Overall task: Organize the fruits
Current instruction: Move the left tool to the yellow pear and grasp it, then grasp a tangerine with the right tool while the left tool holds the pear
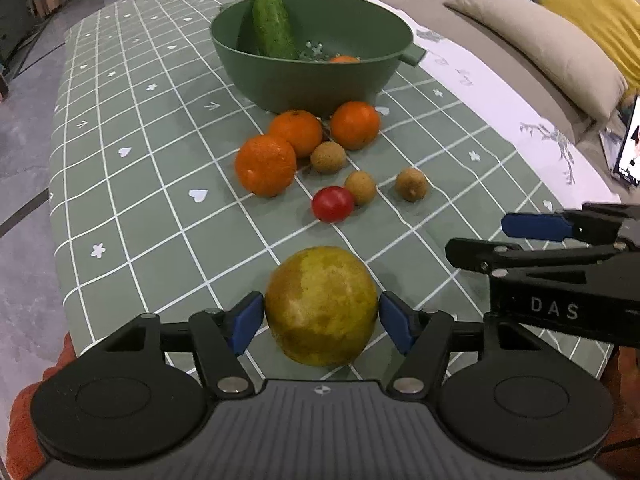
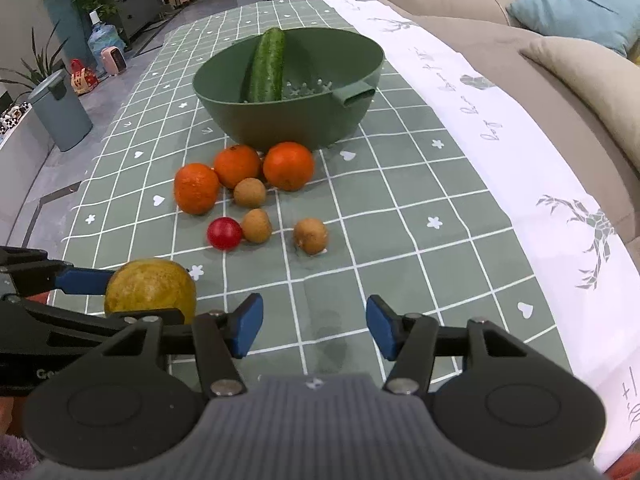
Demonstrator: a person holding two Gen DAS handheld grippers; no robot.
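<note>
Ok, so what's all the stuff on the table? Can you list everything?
bowl: one, green, farthest away
cucumber: one, green, leaning in the bowl
oranges: three, orange, before the bowl
small round fruits: three, brown, near the oranges
tomato: one, red, beside a brown fruit
big fruit: one, yellow-green, nearest
tablecloth: one, green checked
left gripper: black, blue pads either side of the big fruit
right gripper: black, blue pads, open, empty

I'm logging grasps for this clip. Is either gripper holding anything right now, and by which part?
The left gripper brackets the yellow-green fruit at its widest sides; whether the pads press cannot be told. The right gripper holds nothing.
</note>
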